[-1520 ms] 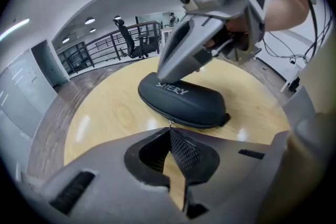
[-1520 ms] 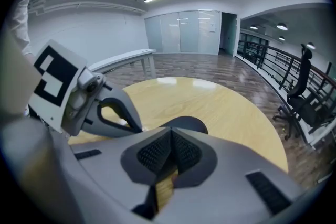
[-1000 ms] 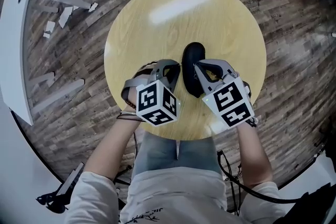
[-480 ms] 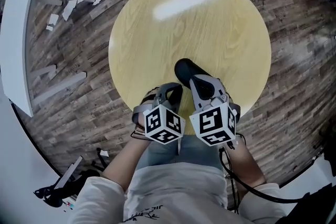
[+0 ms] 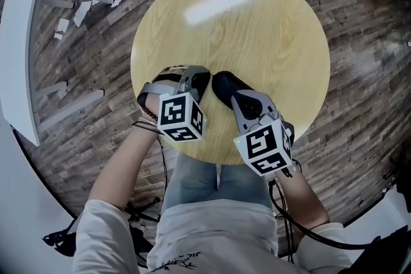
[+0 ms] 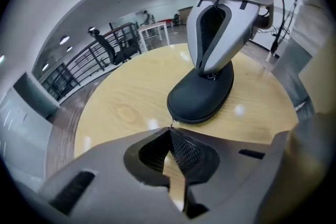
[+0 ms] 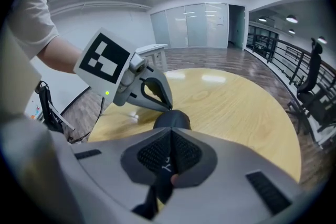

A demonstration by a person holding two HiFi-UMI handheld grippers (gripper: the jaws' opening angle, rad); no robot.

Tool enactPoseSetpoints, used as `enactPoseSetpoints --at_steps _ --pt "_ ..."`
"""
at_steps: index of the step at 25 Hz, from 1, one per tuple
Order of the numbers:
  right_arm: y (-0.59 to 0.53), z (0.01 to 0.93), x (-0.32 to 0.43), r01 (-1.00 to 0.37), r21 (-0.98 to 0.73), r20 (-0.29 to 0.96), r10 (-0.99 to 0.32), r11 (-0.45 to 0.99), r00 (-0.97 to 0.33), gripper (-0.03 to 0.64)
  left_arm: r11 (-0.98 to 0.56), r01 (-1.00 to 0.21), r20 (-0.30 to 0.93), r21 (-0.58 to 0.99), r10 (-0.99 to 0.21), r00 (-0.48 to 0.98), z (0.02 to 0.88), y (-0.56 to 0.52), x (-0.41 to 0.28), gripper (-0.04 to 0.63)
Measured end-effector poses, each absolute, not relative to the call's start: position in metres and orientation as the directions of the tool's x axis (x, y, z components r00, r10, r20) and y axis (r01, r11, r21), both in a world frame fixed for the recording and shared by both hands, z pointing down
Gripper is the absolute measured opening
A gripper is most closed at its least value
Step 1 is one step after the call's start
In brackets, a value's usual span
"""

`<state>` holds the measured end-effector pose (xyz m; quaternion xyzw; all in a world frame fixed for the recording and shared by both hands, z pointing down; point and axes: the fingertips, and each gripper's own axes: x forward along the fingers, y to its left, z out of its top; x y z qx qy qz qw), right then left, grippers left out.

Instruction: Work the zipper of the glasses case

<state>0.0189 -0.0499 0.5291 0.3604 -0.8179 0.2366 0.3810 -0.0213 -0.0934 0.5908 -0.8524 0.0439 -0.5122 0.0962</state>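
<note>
No words or numbers can be read. The glasses case (image 6: 202, 97) carries a small white mark, too small to decipher.

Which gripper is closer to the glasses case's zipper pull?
Left. The left gripper has its shut tips pinching the zipper pull at one end; the right gripper clamps the opposite end of the glasses case.
</note>
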Motion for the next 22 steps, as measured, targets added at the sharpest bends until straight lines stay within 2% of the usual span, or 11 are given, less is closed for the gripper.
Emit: enactPoseSetpoints --at_steps 5,9,11,14,19,20,22 --pt "-0.049 0.53 0.018 -0.761 -0.141 0.791 -0.389 0.633 -0.471 0.002 -0.918 0.292 0.871 -0.269 -0.103 0.48 0.586 -0.103 -0.002 0.002" --pt "-0.05 0.53 0.018 -0.76 -0.147 0.788 -0.39 0.633 -0.477 0.002 -0.765 0.554 0.899 -0.328 -0.073 0.432 0.586 -0.11 0.014 0.002" --pt "-0.049 0.53 0.018 -0.761 -0.148 0.787 -0.391 0.632 -0.477 0.002 -0.693 0.64 0.91 -0.332 -0.056 0.412 0.586 -0.109 0.021 0.003" --pt "-0.049 0.531 0.019 -0.761 -0.155 0.786 -0.388 0.63 -0.482 0.002 -0.64 0.691 0.915 -0.336 -0.047 0.401 0.585 -0.107 0.026 0.002" --pt "-0.049 0.531 0.018 -0.761 -0.18 0.781 -0.38 0.624 -0.496 0.002 -0.635 0.698 0.92 -0.332 -0.054 0.388 0.586 -0.107 0.019 0.014" --pt "-0.049 0.531 0.018 -0.76 -0.181 0.781 -0.379 0.624 -0.497 0.002 -0.647 0.695 0.928 -0.314 -0.053 0.369 0.588 -0.108 0.013 0.126" --pt "-0.049 0.532 0.02 -0.76 -0.178 0.782 -0.379 0.625 -0.495 0.002 -0.692 0.662 0.934 -0.288 -0.049 0.354 0.589 -0.116 0.001 0.178"
